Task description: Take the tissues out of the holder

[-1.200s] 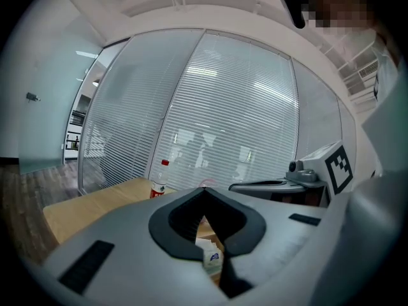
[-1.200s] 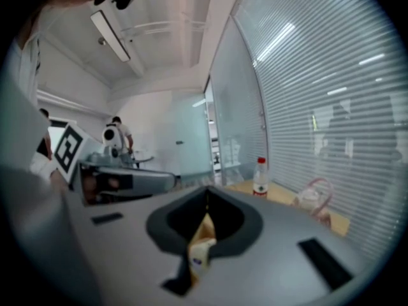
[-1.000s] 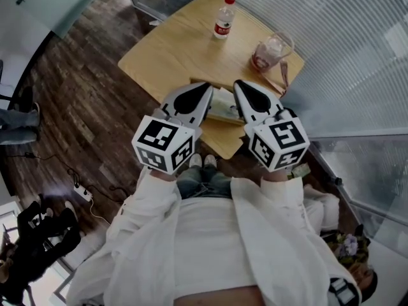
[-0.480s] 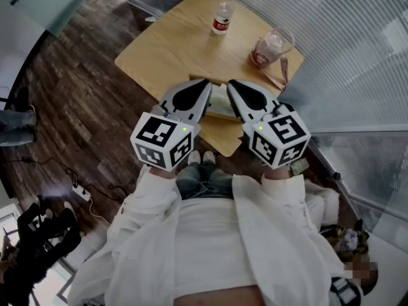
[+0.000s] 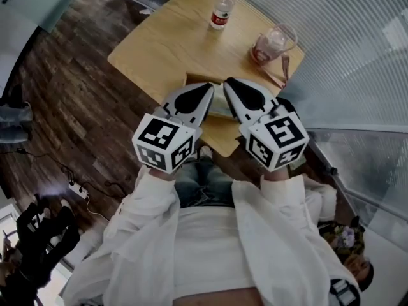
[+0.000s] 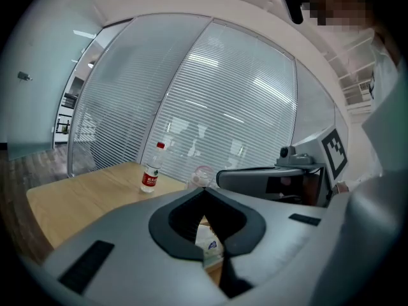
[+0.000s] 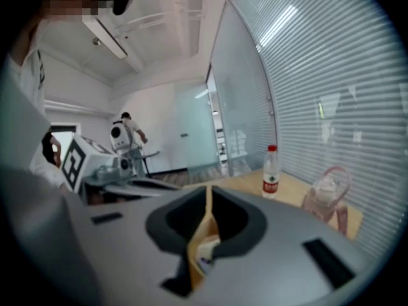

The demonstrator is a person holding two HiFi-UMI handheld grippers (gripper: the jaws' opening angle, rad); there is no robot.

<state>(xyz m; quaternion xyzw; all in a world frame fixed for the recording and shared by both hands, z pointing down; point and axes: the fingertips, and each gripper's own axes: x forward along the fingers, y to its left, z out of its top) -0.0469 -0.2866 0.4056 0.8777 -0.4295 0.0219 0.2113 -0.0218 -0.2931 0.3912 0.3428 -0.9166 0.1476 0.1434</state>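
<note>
A wooden tissue holder [image 5: 199, 79] stands near the front edge of the light wooden table [image 5: 172, 43], with a pale tissue pack [image 5: 218, 102] in it. My left gripper [image 5: 206, 89] and right gripper [image 5: 231, 83] hover side by side just above it, tips pointing at the table. Both are shut with nothing between the jaws. In the left gripper view the tissue pack [image 6: 209, 240] shows through the hole in the shut left gripper [image 6: 205, 192]. The holder's wooden wall [image 7: 206, 231] shows the same way past the right gripper [image 7: 208, 190].
A water bottle with a red cap [image 5: 220, 9] stands at the table's far side. A pink bag with a handle [image 5: 271, 46] sits at the right, by the blinds [image 5: 357, 50]. Dark wood floor [image 5: 70, 107] lies to the left. A person stands far off [image 7: 131, 139].
Both grippers have drifted slightly toward each other over the holder and stay shut. The table sits a little higher in the head view.
</note>
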